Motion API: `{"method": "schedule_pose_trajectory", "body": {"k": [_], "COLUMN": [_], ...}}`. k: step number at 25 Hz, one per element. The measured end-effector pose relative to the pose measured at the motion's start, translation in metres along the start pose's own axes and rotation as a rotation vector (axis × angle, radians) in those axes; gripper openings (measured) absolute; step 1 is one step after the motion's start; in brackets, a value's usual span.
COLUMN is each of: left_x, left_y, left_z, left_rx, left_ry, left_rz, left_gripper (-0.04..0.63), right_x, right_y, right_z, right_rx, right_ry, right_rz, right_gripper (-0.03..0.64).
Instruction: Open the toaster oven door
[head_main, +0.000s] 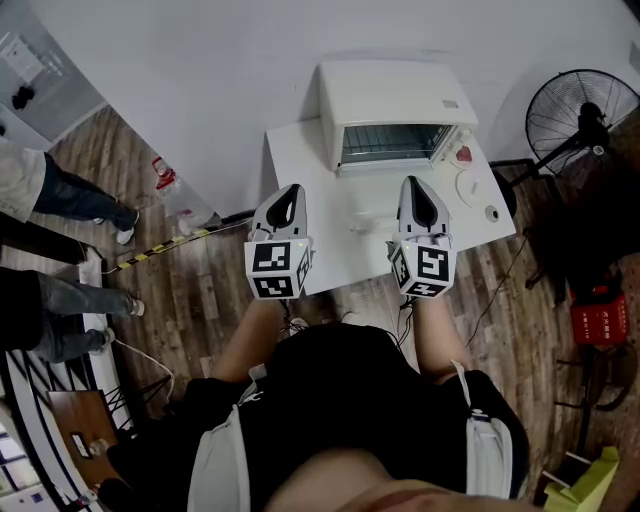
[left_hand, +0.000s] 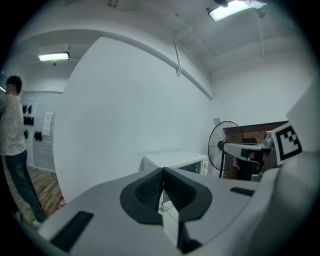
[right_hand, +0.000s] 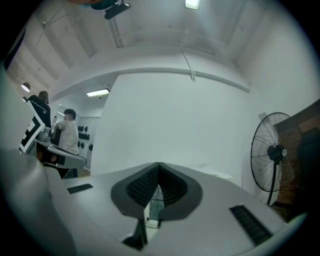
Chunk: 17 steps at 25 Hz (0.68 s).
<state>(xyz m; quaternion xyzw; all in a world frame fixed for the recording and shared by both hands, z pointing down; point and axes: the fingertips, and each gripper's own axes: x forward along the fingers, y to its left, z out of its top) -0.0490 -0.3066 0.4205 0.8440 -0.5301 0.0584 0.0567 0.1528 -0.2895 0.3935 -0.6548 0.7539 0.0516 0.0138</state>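
In front of the oven (head_main: 395, 100), which is sitting on the table (head_main: 300, 160), the left gripper (head_main: 289, 192) and right gripper (head_main: 416, 186) are hovering level. Both have their jaws together on nothing and are probably lining up with the door (head_main: 390, 145). I cannot tell whether it is already down.

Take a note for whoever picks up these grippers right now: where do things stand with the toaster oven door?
Grippers: left gripper shut and empty; right gripper shut and empty. In the head view both hang over the near edge of the white table, clear of the oven.
Things: toaster oven at the back of the table, front facing the person.
Done: unclear; these views do not settle whether the door is already down.
Left: check the door; if it is up, grip its handle and pull it down.
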Motion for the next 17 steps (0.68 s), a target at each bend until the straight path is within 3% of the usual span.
{"method": "schedule_pose_trajectory", "body": {"k": [17], "left_x": [-0.011], "left_y": [-0.001], "left_z": [0.001], "left_rx": [0.001], "left_ry": [0.003], "left_rz": [0.002], "left_gripper": [0.012], "right_x": [-0.004], "right_y": [0.007], "right_z": [-0.007], "right_rx": [0.042], "right_ry": [0.023], "right_rz": [0.011], "right_gripper": [0.002]}}
